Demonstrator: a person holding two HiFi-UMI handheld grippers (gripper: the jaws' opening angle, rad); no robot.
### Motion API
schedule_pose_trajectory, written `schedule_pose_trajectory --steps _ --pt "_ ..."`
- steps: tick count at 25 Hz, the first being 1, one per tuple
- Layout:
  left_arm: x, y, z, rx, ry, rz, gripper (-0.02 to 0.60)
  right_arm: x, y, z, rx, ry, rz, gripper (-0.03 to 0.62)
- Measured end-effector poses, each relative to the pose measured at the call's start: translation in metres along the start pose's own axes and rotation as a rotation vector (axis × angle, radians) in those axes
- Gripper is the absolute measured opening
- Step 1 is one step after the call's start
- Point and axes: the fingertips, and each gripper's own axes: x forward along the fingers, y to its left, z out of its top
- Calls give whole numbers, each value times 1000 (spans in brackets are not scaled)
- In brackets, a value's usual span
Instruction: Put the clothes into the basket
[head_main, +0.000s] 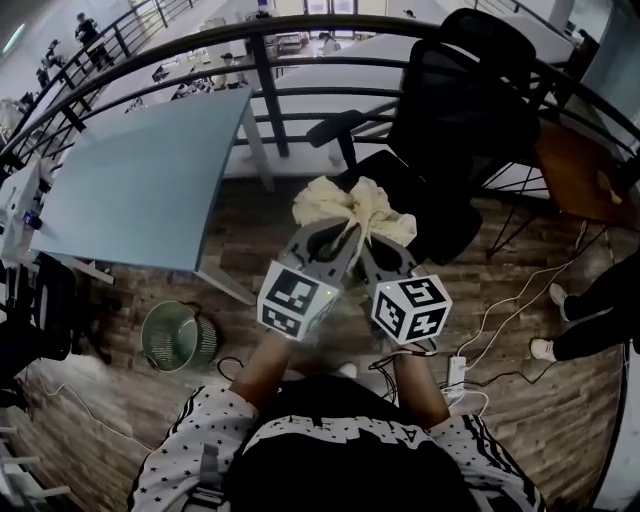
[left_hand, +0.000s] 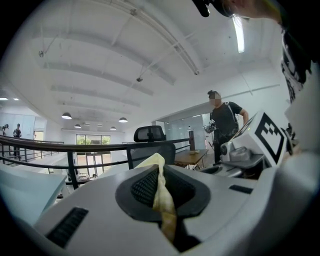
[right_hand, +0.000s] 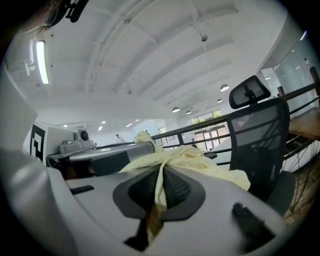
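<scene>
A wooden floor (head_main: 110, 400) is seen across the whole head view. A pale blue desk (head_main: 150, 190) is stood on it at the left, and a dark railing (head_main: 300, 28) is curved behind the desk's far edge. A black chair (head_main: 455, 110) is placed past the desk's right edge, in front of the railing. A person (left_hand: 223, 120) in black is seen standing farther off in the left gripper view.

A round wire basket (head_main: 168, 345) is stood upright on the floor just beside the desk's near corner. What lies in it cannot be made out.

The left gripper (head_main: 340, 240) and the right gripper (head_main: 368, 243) are held side by side, tips nearly touching, above the floor in front of the chair's seat. Their marker cubes (head_main: 295, 295) are turned toward the wearer.

A cream cloth (head_main: 355, 208) is held in the air at the two tips, bunched into a loose bundle, well apart from the basket. The left gripper's jaws are closed down onto a thin fold of the cloth, which is pinched between the ribbed pads (left_hand: 145, 187). The right gripper's jaws are likewise closed tight on another fold, and the rest of the cloth is spread beyond its tips toward the left gripper.

A white power strip (head_main: 458, 372) is laid on the floor below the right gripper, with cables trailed from it.
</scene>
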Motion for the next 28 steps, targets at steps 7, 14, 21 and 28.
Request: schedule_pose_trajectory --steps 7,14,21,28 --pt "-61 60 -7 -37 -15 127 34 49 70 -5 -50 49 115 31" --pt "-126 112 -21 -49 10 265 34 94 141 -20 -67 97 242 31" --pt "-187 152 -24 -62 12 381 34 124 208 -25 -100 125 354 31" --pt "-247 184 -31 -80 19 489 34 147 271 -35 -122 156 457 31"
